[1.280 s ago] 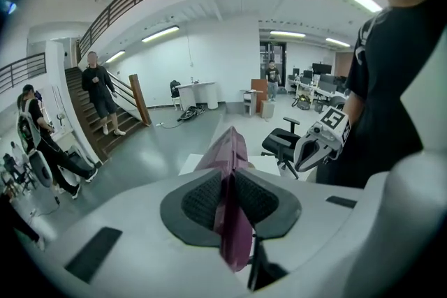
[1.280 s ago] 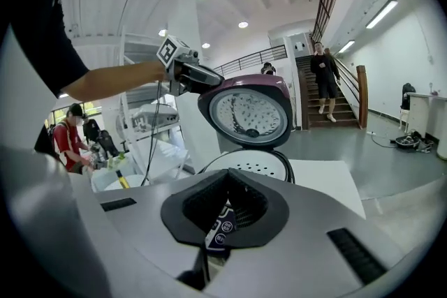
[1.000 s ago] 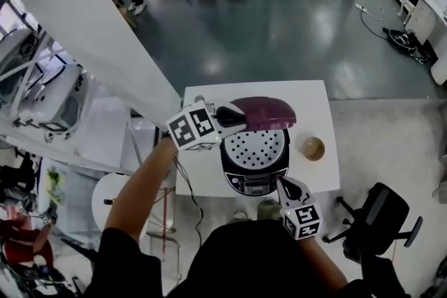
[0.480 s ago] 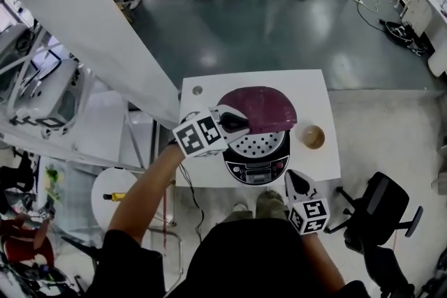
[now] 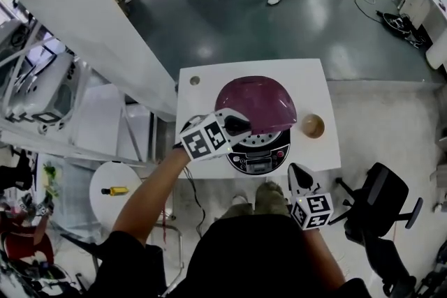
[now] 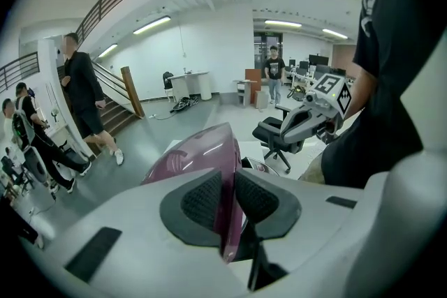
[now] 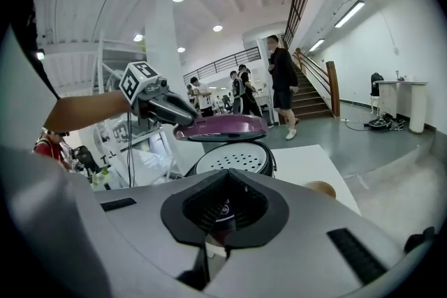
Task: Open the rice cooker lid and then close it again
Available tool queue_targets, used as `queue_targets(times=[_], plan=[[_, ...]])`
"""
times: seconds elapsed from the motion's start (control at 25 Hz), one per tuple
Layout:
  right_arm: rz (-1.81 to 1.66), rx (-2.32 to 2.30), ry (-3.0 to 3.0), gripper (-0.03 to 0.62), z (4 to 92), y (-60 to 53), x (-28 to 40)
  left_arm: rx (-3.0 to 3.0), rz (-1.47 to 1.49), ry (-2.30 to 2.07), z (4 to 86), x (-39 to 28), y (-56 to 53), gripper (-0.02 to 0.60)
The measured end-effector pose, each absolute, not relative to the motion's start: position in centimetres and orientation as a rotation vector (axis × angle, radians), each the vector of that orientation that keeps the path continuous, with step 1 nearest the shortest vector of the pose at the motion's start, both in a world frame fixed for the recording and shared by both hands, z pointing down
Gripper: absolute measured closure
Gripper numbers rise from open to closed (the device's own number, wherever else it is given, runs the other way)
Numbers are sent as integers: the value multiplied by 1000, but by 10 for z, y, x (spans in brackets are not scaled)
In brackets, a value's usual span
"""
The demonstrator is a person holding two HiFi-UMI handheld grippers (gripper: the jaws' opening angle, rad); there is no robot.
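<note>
The rice cooker (image 5: 259, 153) stands on a small white table (image 5: 202, 91), its control panel facing me. Its purple lid (image 5: 255, 102) hangs half lowered over the perforated inner plate (image 7: 234, 160). My left gripper (image 5: 239, 124) is shut on the lid's left rim; in the left gripper view the purple edge (image 6: 195, 157) sits clamped between the black pads (image 6: 202, 200). My right gripper (image 5: 295, 172) is shut and holds nothing. It hovers just off the table's front edge, right of the cooker's panel and apart from it.
A small brown bowl (image 5: 312, 126) sits on the table right of the cooker. A black office chair (image 5: 380, 209) stands at the right, a round white stool (image 5: 112, 190) at the left. A white shelf frame (image 5: 133, 143) borders the table's left side. People stand on the far floor.
The lid has swung down from nearly upright to half covering the inner plate, with my left gripper following it. My right gripper has drawn back from the cooker's front, off the table edge.
</note>
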State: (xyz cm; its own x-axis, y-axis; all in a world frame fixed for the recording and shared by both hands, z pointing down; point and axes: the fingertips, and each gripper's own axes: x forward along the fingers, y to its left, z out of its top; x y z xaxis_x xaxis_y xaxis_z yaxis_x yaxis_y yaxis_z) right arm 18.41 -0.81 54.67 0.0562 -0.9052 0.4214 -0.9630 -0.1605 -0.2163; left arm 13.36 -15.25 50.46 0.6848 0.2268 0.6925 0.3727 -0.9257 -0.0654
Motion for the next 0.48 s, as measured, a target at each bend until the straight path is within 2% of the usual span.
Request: queue_targets(times=[0.48], plan=[[708,2155,-1964,595,546,-12,175,-2696,-1111,-508,535,125,-137,523]])
